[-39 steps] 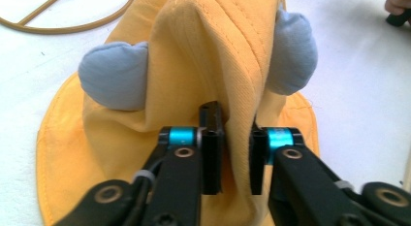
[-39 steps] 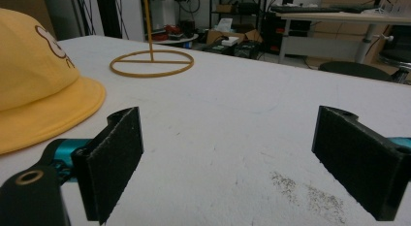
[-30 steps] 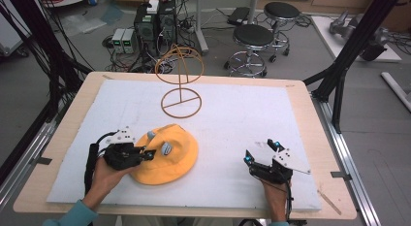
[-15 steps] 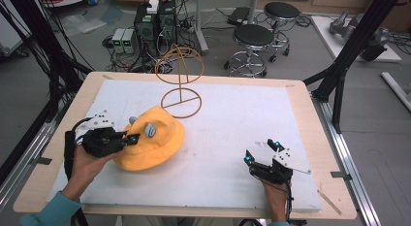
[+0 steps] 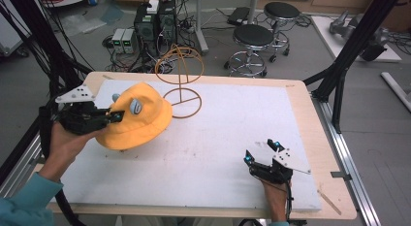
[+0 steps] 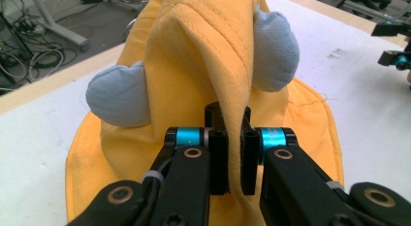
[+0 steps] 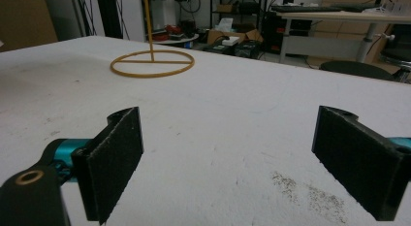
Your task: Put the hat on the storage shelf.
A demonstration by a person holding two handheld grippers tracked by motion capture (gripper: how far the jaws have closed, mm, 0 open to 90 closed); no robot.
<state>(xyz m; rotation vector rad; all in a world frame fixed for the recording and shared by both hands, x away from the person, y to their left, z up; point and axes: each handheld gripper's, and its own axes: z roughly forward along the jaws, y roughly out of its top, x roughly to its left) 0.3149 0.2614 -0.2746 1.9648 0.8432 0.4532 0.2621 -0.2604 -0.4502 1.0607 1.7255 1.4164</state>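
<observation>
A yellow bucket hat [image 5: 138,121] with two pale blue stuffed ears [image 6: 118,95] hangs lifted over the table's left side. My left gripper [image 5: 114,116] is shut on a fold of its brim, and the left gripper view shows the yellow cloth [image 6: 228,66] pinched between the two black jaws. A wire hat stand [image 5: 180,83] in orange-brown stands just right of the hat at the back of the white mat; its round base [image 7: 152,64] lies ahead in the right gripper view. My right gripper [image 5: 260,153] rests open on the mat near the front right, with nothing between its pads [image 7: 114,160].
The white mat [image 5: 232,124] covers most of the wooden table [image 5: 310,114]. Black frame posts [image 5: 349,51] rise at both sides. Stools [image 5: 252,41], computers and cables stand on the floor beyond the far edge.
My left gripper has lifted the hat off the mat and carried it left and back, toward the stand. The right gripper has stayed where it was.
</observation>
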